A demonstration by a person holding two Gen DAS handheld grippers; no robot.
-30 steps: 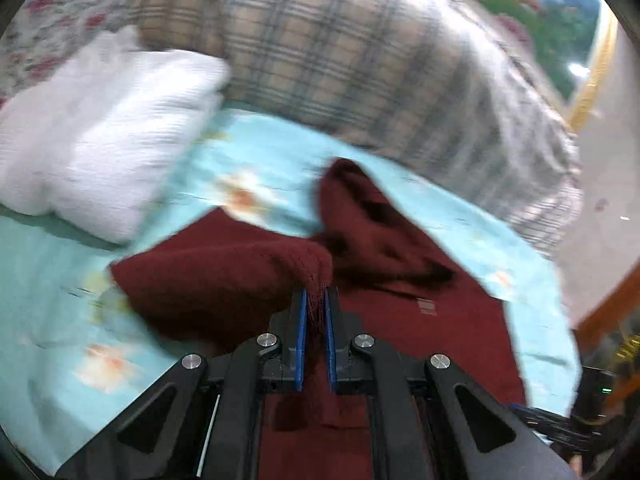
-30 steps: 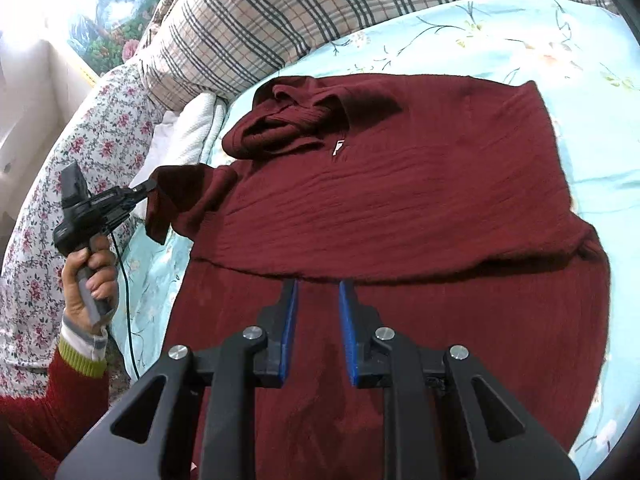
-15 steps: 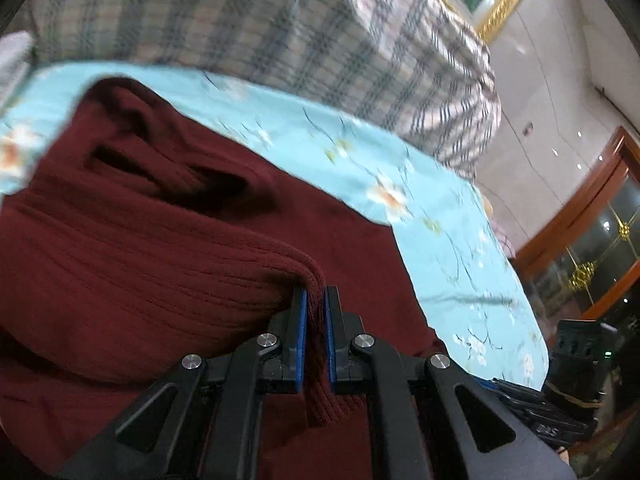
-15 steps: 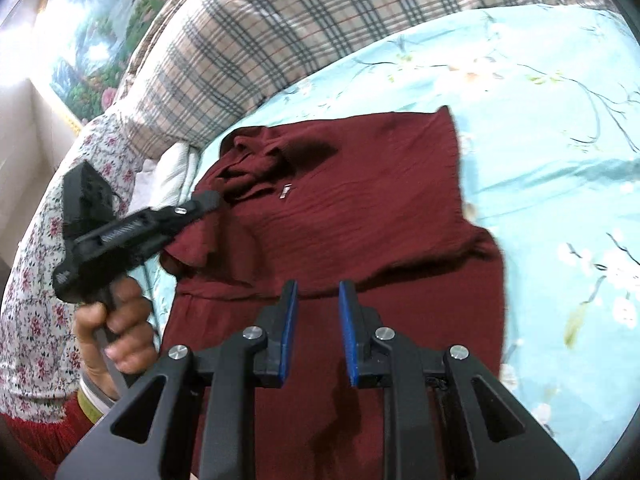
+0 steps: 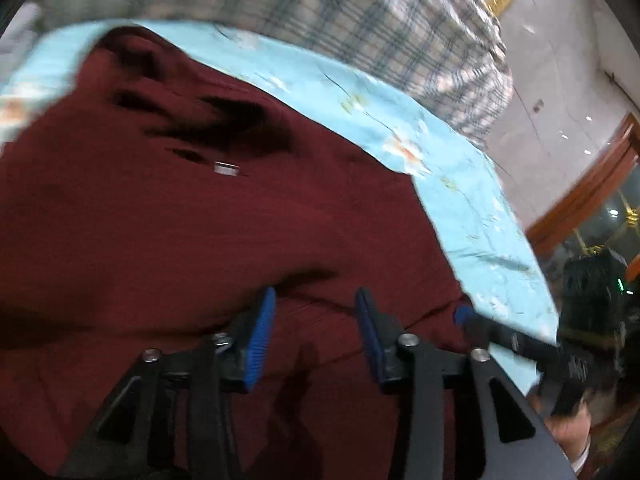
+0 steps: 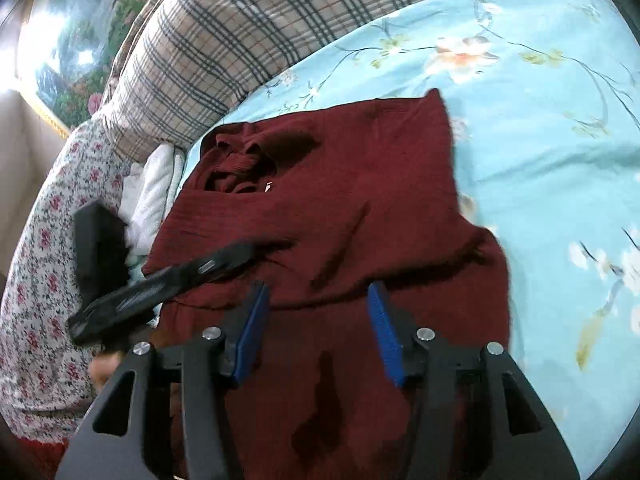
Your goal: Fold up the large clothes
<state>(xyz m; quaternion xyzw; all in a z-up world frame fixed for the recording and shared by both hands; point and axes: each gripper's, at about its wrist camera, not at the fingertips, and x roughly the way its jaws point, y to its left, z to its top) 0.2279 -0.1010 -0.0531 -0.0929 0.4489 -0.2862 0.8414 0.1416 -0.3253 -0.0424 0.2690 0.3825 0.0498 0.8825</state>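
A dark red knit sweater lies on the light blue flowered bedsheet, with its sides folded in over the body and the collar toward the pillows. It fills the left wrist view. My left gripper is open and empty, just above the folded sleeve edge; it also shows in the right wrist view over the sweater's left side. My right gripper is open and empty above the sweater's lower part; it shows at the right of the left wrist view.
A large plaid pillow lies at the head of the bed. A white folded towel and a floral quilt lie to the left. A framed painting hangs behind. A wooden cabinet stands past the bed.
My left gripper has let go of the sleeve and opened after carrying it across the sweater body. My right gripper has opened wider. The sleeve now lies folded on the sweater.
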